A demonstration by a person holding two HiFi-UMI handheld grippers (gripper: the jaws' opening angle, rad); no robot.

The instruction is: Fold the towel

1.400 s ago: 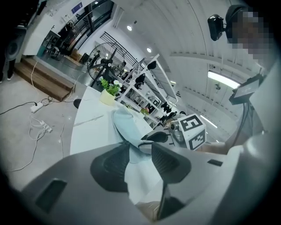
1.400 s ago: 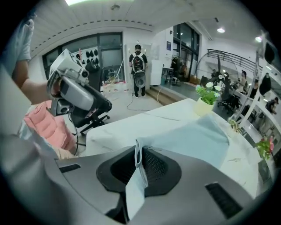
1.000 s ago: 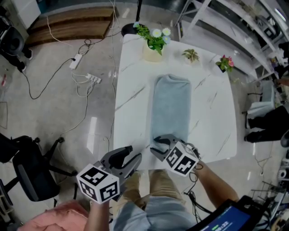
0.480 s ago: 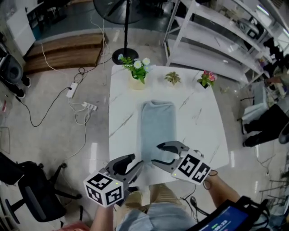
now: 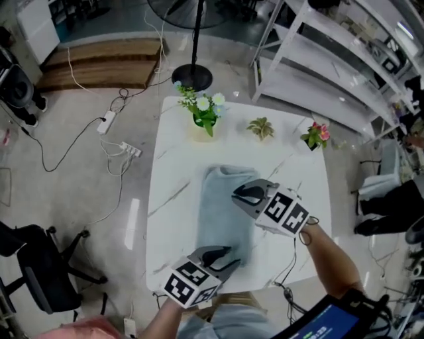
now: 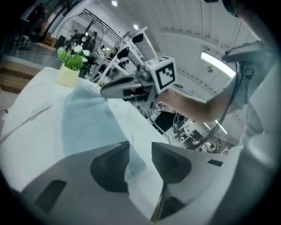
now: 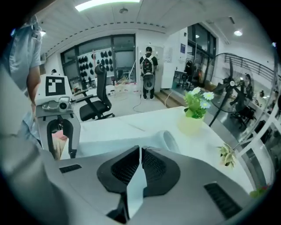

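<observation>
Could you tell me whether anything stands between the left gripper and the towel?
Nothing visible does: the left gripper hangs open right at the near corner of the towel, and the right gripper pinches that towel farther along.

A glossy pale floor (image 5: 73, 218) surrounds a white marbled table (image 5: 169, 198) at mid-frame, with three potted plants (image 5: 204, 112) along its far edge. A wooden platform (image 5: 99, 63) lies at the upper left, beside a fan's round black base (image 5: 192, 77). White shelving (image 5: 318, 73) fills the upper right. A power strip (image 5: 130, 149) and cables trail at the left, and a black office chair (image 5: 40, 271) stands at the lower left. In the right gripper view, a ceiling light (image 7: 107, 4) glows above dark glass panels (image 7: 105, 52).
</observation>
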